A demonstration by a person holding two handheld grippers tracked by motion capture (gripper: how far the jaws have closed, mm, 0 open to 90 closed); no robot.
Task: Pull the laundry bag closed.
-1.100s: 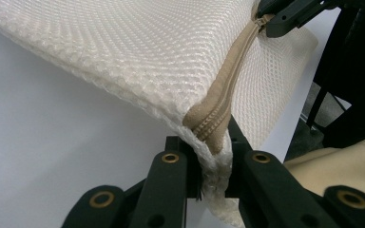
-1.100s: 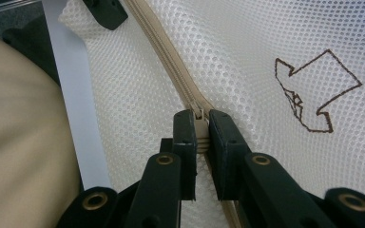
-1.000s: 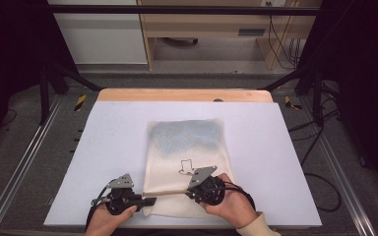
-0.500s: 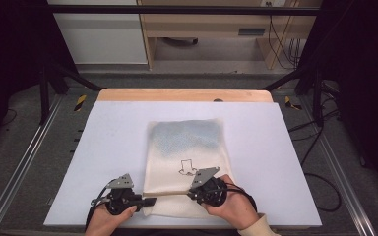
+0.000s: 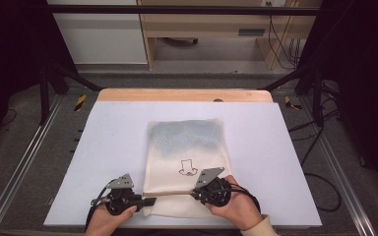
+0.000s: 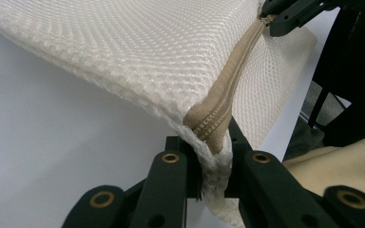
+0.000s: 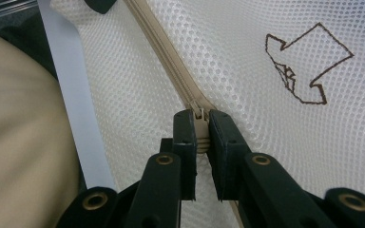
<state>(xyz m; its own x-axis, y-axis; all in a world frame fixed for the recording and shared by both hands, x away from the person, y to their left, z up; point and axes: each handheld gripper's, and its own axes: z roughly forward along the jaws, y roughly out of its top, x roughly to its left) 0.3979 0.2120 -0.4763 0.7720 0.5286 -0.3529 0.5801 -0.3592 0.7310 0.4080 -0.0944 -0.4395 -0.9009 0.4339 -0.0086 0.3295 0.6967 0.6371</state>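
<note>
A cream mesh bag (image 5: 187,147) with a dark arrow drawing (image 5: 187,167) lies flat on the white table (image 5: 275,147). A tan zipper (image 5: 172,194) runs across its near end. My left gripper (image 5: 150,201) is shut on the bag's near left corner, at the zipper's end (image 6: 214,137). The right gripper (image 5: 195,193) sits further right along the zipper. In the right gripper view its jaws are shut on the zipper pull (image 7: 200,128), with the arrow drawing (image 7: 309,61) just beyond. The stretch of zipper (image 6: 240,71) between the two grippers is taut and lifted slightly.
A wooden strip (image 5: 182,95) edges the table's far side. Metal rails (image 5: 24,162) run along both sides, and cables (image 5: 320,182) lie on the floor at the right. A cream sleeve (image 5: 256,227) comes in at the bottom.
The right gripper has slid a little to the right along the zipper with the pull in it. The left gripper has stayed put on the corner.
</note>
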